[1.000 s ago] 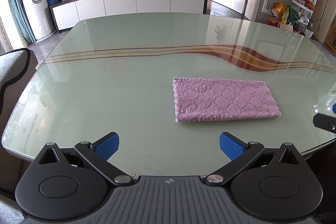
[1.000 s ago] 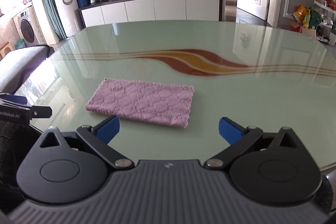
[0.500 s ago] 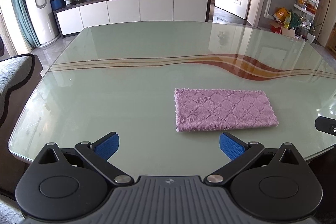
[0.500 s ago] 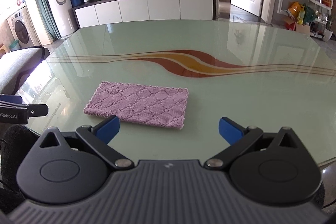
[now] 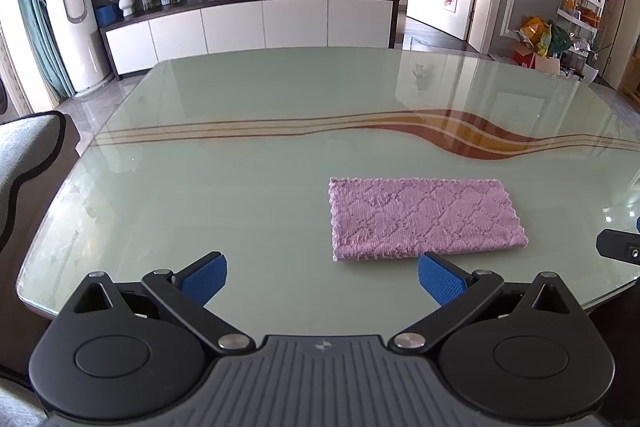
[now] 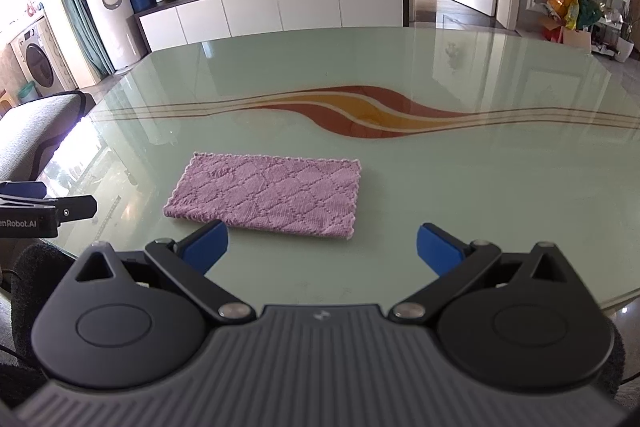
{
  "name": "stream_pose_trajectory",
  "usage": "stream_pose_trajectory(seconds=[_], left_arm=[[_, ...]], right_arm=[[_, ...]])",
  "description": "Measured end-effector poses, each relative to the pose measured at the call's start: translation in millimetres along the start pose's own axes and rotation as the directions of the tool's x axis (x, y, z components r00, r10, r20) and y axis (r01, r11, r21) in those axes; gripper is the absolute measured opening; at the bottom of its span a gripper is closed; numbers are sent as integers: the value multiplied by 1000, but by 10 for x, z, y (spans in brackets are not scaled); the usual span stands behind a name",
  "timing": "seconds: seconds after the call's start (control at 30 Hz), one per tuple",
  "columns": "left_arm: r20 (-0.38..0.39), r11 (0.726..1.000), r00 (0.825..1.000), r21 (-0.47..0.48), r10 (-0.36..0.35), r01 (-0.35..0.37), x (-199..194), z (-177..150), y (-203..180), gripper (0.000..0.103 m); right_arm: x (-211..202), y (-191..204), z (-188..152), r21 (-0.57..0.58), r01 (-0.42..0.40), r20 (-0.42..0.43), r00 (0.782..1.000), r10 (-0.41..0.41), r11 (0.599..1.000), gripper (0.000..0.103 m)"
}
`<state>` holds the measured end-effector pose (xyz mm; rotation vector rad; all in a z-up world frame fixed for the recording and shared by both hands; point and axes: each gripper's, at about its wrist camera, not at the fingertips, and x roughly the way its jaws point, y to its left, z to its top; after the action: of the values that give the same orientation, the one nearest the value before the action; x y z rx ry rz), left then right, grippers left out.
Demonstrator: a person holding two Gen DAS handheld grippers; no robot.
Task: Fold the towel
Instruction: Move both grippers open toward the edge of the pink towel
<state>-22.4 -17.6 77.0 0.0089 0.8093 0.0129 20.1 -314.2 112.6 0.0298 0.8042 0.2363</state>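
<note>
Both tools, your left tool [image 5: 322,277] and right tool [image 6: 322,247], hang spread wide and empty above the desk [image 5: 240,195]. Your pink towel [image 5: 424,219] lies flat, apparently folded; little seems left.

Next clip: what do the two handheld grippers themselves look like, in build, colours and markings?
The left gripper and right gripper look alike: black linkage arms on round black housings with silver pivot pins, a ribbed grey centre body with a small logo, and blue textured pads. White lettering ending "Robot.AI" marks the left gripper's side. No hands or sleeves show.
</note>
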Motion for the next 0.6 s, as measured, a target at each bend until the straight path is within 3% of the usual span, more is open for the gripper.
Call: stream_pose_trajectory(seconds=[0.6], left_arm=[[1,1000,1000,2,-9,9,10,23,2,103]], right_arm=[[5,-7,-22,-3,-14,-1,1000,14,1000,103]])
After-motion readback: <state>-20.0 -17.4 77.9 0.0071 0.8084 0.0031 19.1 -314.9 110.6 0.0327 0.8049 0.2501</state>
